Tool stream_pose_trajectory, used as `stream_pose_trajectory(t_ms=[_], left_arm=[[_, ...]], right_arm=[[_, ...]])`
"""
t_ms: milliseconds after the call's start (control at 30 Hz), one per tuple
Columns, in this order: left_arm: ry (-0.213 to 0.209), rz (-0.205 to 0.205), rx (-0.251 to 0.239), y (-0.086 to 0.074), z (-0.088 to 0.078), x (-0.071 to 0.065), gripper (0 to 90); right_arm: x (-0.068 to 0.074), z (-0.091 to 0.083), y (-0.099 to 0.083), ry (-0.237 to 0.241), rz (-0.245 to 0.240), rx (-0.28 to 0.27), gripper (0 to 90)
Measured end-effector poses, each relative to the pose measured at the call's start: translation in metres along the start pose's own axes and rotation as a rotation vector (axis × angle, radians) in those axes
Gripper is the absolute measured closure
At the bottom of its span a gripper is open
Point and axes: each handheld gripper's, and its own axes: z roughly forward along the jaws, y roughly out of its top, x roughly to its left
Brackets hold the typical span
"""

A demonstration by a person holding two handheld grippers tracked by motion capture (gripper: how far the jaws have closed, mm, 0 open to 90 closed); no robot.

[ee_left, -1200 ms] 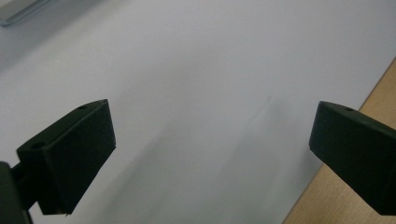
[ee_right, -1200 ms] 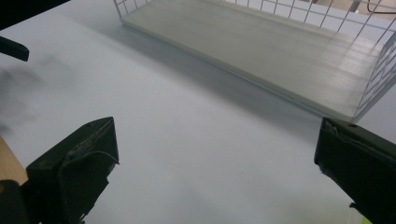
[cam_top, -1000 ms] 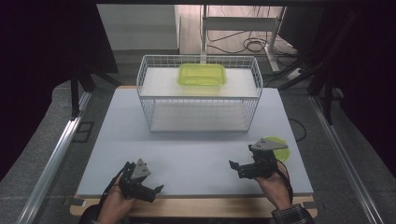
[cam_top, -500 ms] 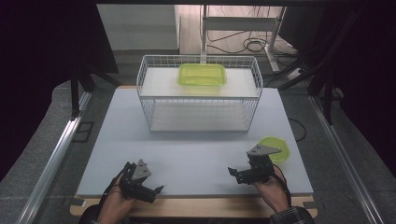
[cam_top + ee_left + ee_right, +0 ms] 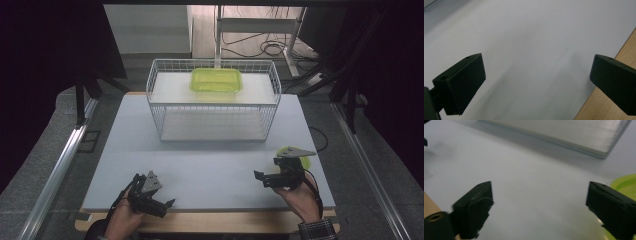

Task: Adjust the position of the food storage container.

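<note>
A yellow-green rectangular container (image 5: 216,80) lies on a white board in the top of a wire basket (image 5: 155,107) at the back of the table. A flat yellow-green round piece (image 5: 305,162) (image 5: 625,183) lies on the table at the right. My right gripper (image 5: 260,176) (image 5: 539,207) hovers just in front of it and points left. Its jaws stand apart and have just been closing a little, with nothing between them. My left gripper (image 5: 167,204) (image 5: 536,85) rests at the near left edge, open over bare table.
The white tabletop (image 5: 210,165) runs from the basket to a wooden front edge (image 5: 621,55). Floor rails run along both sides, and cables lie on the floor behind the table. The basket's lower board (image 5: 564,135) lies ahead of the right gripper.
The right gripper dipped toward the near edge, then came back toward the green round piece, so its top plate again covers part of it. The left gripper has not moved.
</note>
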Motion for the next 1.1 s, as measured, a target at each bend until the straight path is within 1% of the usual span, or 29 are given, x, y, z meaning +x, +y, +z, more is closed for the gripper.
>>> stream_pose_trajectory(t_ms=[133,200,267,367,433,500,533,567,667,733,800,1000,1100], left_arm=[[0.001,0.0,0.001,0.0,0.0,0.0,0.0],[0.0,-0.001,0.001,0.0,0.0,0.0,0.1],[0.0,0.001,0.002,0.0,0.0,0.0,0.1],[0.001,0.003,0.003,0.0,0.0,0.0,0.2],[0.001,0.004,0.004,0.0,0.0,-0.001,0.2],[0.001,0.005,0.005,0.0,0.0,-0.001,0.2],[0.002,0.004,0.005,0.0,0.0,-0.001,0.2],[0.002,0.003,0.004,0.0,0.001,-0.001,0.2],[0.004,0.008,0.01,0.0,0.001,0.0,0.2],[0.006,0.009,0.012,0.0,0.001,-0.001,0.3],[0.007,0.01,0.014,0.0,0.001,-0.001,0.3],[0.006,0.013,0.017,0.0,0.001,-0.001,0.3],[0.006,0.014,0.018,0.0,0.002,-0.001,0.3]], right_arm=[[-0.013,-0.008,0.002,-0.039,0.023,-0.018,35.1],[-0.022,-0.012,0.001,-0.039,0.04,-0.027,47.5],[-0.031,-0.016,0.001,-0.053,0.047,-0.023,58.4],[-0.046,-0.022,0.0,-0.066,0.064,-0.02,73.1],[-0.056,-0.027,-0.001,-0.091,0.069,-0.028,82.0],[-0.065,-0.032,-0.003,-0.117,0.08,-0.035,88.0],[-0.074,-0.036,-0.004,-0.153,0.093,-0.038,89.2],[-0.074,-0.036,-0.004,-0.153,0.093,-0.038,89.2],[-0.086,-0.038,-0.006,-0.203,0.113,-0.034,89.3],[-0.093,-0.039,-0.008,-0.22,0.128,-0.038,89.3],[-0.099,-0.04,-0.01,-0.246,0.132,-0.039,89.3],[-0.115,-0.047,-0.015,-0.311,0.164,-0.059,89.3],[-0.123,-0.044,-0.021,-0.331,0.175,-0.048,89.3]])
